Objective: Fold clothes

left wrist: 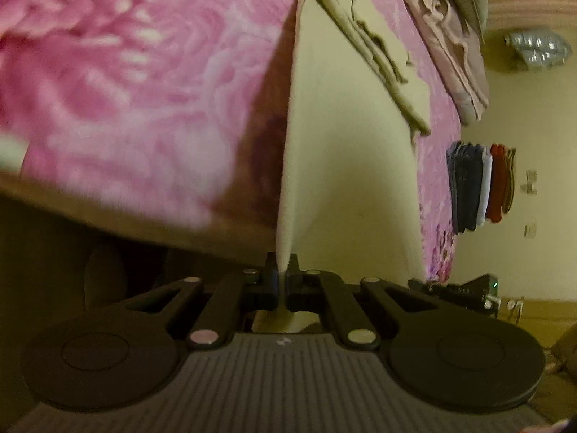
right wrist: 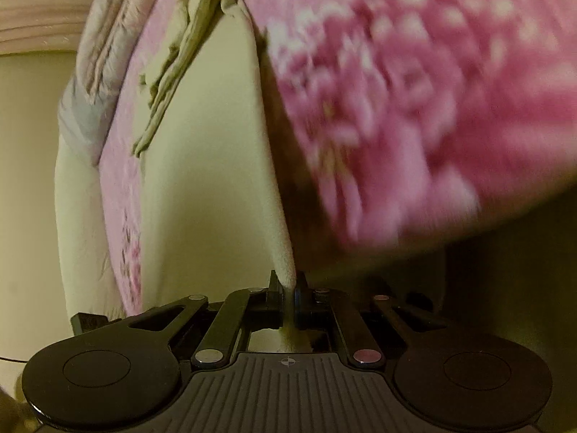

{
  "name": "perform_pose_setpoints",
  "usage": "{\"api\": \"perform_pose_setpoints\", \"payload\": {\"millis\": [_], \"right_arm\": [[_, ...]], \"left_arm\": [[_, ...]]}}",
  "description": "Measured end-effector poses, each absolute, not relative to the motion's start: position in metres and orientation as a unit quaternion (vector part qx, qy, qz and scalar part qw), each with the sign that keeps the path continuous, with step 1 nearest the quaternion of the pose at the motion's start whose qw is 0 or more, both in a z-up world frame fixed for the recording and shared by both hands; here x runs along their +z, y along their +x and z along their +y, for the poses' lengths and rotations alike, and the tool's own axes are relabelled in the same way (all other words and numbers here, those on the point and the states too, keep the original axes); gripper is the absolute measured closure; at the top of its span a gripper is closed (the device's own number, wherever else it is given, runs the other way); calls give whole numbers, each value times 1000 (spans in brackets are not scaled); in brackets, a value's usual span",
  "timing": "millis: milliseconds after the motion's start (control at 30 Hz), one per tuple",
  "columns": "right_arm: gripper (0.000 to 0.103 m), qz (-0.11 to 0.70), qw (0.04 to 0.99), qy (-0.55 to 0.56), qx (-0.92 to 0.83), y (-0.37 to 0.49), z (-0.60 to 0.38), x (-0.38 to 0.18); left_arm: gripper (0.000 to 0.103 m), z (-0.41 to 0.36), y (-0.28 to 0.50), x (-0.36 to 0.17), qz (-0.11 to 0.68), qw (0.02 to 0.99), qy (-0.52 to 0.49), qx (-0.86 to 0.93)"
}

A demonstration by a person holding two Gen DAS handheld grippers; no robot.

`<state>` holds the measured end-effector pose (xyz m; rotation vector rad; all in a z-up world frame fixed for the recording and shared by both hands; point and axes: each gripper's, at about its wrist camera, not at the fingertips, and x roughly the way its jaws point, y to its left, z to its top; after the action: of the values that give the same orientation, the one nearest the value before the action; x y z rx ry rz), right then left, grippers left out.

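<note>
1. The left gripper (left wrist: 282,270) is clenched on the cream garment's (left wrist: 342,166) edge; the right gripper (right wrist: 287,285) likewise (right wrist: 209,166).
2. The garment runs lengthwise from the lower centre to the top of the frame, over the pink floral bedspread (left wrist: 126,90).
3. The bedspread is blurred, and the garment's far end is bunched.

Setting: a home bedroom.
Evidence: bed under a pink floral blanket (left wrist: 126,83); folded bedding (left wrist: 450,36) at its far end; stacked folded clothes (left wrist: 479,186) beside the blanket's edge.
</note>
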<state>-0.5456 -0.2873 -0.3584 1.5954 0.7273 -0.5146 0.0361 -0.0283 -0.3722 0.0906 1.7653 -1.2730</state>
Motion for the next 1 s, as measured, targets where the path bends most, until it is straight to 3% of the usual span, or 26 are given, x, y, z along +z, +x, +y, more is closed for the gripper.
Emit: {"api": "perform_pose_setpoints", "payload": {"millis": [167, 300, 467, 567, 600, 633, 667, 700, 900, 1000], "right_arm": [[100, 273, 631, 697, -203, -541, -308, -328], [99, 209, 677, 676, -203, -521, -362, -296], [99, 140, 715, 650, -217, -477, -447, -279], [99, 126, 701, 654, -255, -442, -507, -296], [90, 128, 689, 658, -275, -433, -524, -306], [62, 130, 676, 662, -296, -424, -540, -314], [43, 131, 661, 663, -325, -420, -552, -322], [26, 127, 654, 658, -351, -419, -562, -326], [26, 178, 710, 562, -385, -417, -566, -319], [55, 244, 741, 498, -379, -400, -558, -316]], "left_arm": [[102, -41, 39, -325, 682, 489, -29, -542], [102, -98, 57, -293, 629, 509, -73, -584], [101, -202, 91, -294, 594, 521, -136, -597], [98, -268, 109, -318, 595, 543, -140, -576], [96, -287, 118, -328, 599, 554, -139, -561], [89, -304, 126, -338, 604, 566, -138, -544], [78, -315, 134, -348, 613, 578, -136, -521], [77, -325, 140, -356, 619, 588, -133, -502], [76, -331, 151, -361, 613, 593, -58, -520], [76, -339, 143, -360, 598, 583, -10, -550]]}}
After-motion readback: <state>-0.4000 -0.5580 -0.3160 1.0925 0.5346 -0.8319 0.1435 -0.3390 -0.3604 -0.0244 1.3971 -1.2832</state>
